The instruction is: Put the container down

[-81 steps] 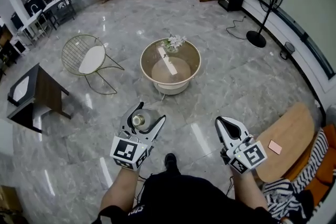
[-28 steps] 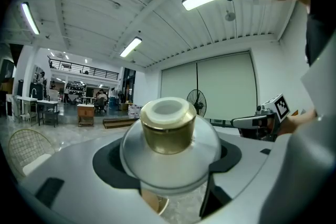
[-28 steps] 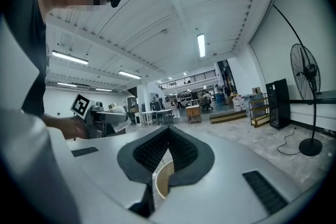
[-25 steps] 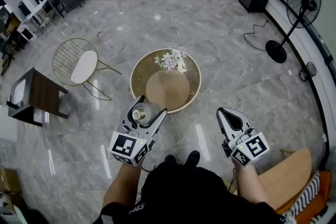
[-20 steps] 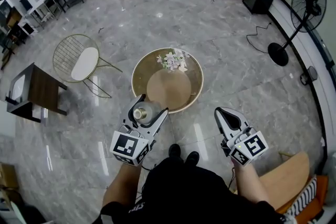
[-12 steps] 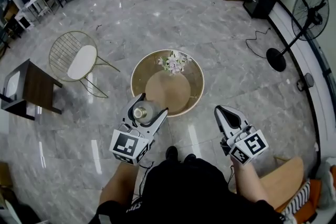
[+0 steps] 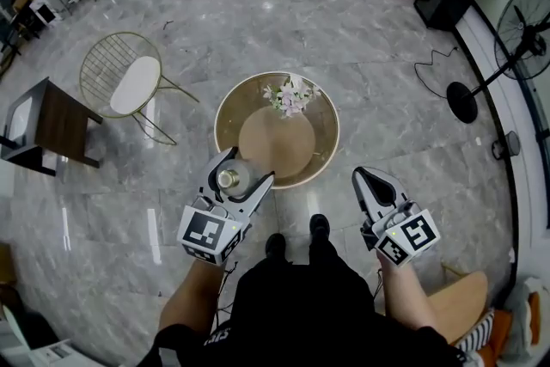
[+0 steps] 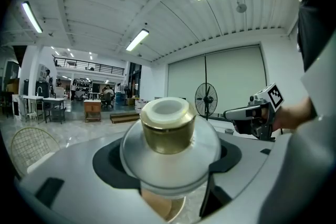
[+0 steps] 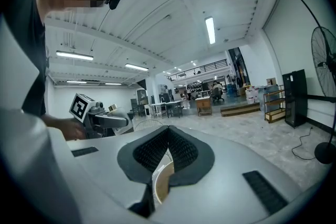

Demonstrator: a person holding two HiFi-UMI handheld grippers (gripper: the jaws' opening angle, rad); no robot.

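Left gripper view: the left claw is clamped on the container, a rounded pale vessel with a brass-coloured neck. It grips the bulging body and carries it upright in the air, at the near edge of the round worktop that bears flowers. The right claw is closed tight with nothing in it (well apart from the container, off to the side). Judgement: the body looks glassy, so probably smooth, rigid and breakable; the hold belongs on the belly, not the neck, and it should be set down gently on bare worktop.
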